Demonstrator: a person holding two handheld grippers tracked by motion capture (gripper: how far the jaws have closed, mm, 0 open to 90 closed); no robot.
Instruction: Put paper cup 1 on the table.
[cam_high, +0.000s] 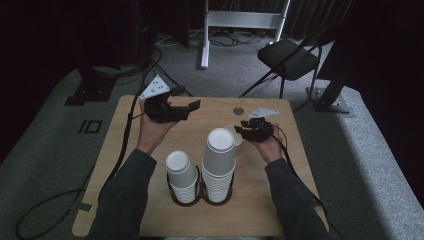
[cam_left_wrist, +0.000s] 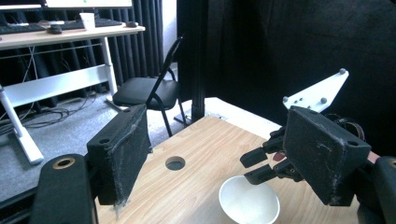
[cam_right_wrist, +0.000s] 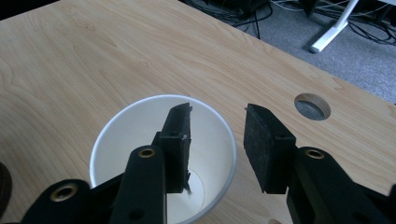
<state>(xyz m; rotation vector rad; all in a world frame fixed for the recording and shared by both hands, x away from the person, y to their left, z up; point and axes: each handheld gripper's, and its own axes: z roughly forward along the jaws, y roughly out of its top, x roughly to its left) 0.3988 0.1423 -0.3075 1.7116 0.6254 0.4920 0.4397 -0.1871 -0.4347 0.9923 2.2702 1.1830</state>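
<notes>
A single white paper cup (cam_right_wrist: 135, 135) stands mouth up on the wooden table (cam_right_wrist: 70, 60), right of centre, seen too as the cup (cam_high: 236, 136) and the cup (cam_left_wrist: 250, 205). My right gripper (cam_right_wrist: 217, 140) is open over its rim: one jaw hangs inside the cup and the other outside, with the cup wall in the gap and no pad pressing on it. The right gripper (cam_high: 243, 129) sits just right of the tall stack. My left gripper (cam_high: 186, 99) is held above the table's back left, open with nothing between its jaws, and from the left gripper (cam_left_wrist: 219, 140) I see the right gripper (cam_left_wrist: 256, 165).
Two stacks of upside-down white cups stand in black ring holders near the front: a tall stack (cam_high: 218, 165) and a shorter stack (cam_high: 181, 175). A round cable hole (cam_high: 238, 110) lies at the table's back. A black chair (cam_high: 290, 57) and a white desk frame (cam_high: 240, 20) stand beyond.
</notes>
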